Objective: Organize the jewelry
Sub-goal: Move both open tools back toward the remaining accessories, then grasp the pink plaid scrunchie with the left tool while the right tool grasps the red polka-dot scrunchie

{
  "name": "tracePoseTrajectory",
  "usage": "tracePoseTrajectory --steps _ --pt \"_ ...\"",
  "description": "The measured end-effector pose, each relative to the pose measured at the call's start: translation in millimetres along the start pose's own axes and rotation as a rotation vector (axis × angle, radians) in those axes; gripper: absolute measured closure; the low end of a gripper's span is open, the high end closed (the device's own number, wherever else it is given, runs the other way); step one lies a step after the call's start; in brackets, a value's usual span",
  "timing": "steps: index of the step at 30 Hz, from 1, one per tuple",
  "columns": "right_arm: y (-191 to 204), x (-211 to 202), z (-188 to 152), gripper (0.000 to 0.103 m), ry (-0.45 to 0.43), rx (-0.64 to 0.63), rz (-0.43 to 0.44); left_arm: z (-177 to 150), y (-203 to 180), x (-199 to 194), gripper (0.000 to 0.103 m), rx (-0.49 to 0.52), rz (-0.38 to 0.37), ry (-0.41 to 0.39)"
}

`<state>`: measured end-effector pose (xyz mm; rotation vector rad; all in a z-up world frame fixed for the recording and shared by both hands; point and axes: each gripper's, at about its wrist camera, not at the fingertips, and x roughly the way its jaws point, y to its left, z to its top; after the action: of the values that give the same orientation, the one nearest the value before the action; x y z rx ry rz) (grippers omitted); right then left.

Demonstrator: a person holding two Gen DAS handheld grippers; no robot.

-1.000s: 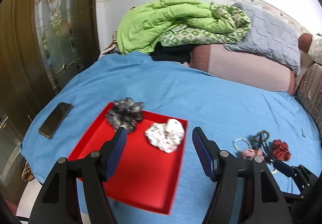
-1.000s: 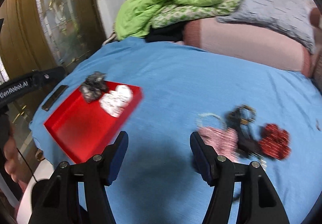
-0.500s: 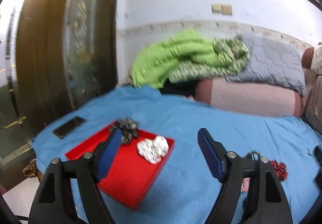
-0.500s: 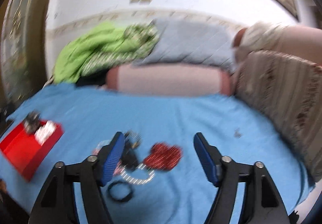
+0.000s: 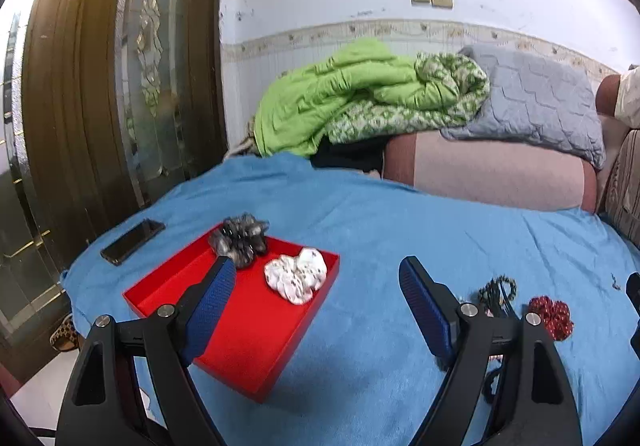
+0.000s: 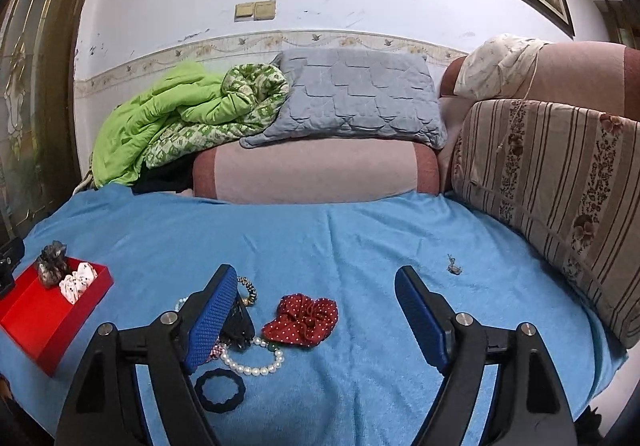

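Note:
A red tray (image 5: 256, 342) lies on the blue cloth and holds a grey scrunchie (image 5: 240, 240) and a white scrunchie (image 5: 296, 278). The tray also shows in the right wrist view (image 6: 44, 322). My left gripper (image 5: 316, 310) is open and empty, above the tray's right edge. My right gripper (image 6: 316, 310) is open and empty, above a red dotted scrunchie (image 6: 302, 318). A pearl bracelet (image 6: 256, 360), a black hair ring (image 6: 220, 390) and dark beaded pieces (image 6: 240, 314) lie by its left finger. The red scrunchie (image 5: 550, 316) shows at the left wrist view's right.
A black phone (image 5: 132, 242) lies left of the tray near the cloth's edge. Green bedding (image 6: 180, 117), a grey pillow (image 6: 356, 97) and a pink bolster (image 6: 316, 169) line the back. A striped cushion (image 6: 560, 197) stands right. A wooden door (image 5: 100, 85) is left.
Both grippers have lifted and tilted up, so more wall shows. The right gripper swung right from the tray side to over the loose jewelry. Both stayed open.

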<state>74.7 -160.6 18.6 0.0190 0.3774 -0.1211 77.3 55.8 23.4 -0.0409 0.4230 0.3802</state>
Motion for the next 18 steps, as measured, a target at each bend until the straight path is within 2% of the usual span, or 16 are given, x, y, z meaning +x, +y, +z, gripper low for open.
tracePoseTrajectory --steps 7,14,18 --pt "-13.2 15.7 -14.0 0.013 0.080 0.019 -0.004 -16.3 -19.2 21.8 0.020 0.085 -0.100 0.165" --pt "-32.3 45.4 -41.7 0.012 0.237 0.009 0.032 -36.6 -57.2 48.0 0.020 0.185 -0.222 0.298" --pt "-40.8 67.5 -51.1 0.012 0.317 0.021 0.061 -42.6 -75.4 65.3 0.020 0.204 -0.275 0.367"
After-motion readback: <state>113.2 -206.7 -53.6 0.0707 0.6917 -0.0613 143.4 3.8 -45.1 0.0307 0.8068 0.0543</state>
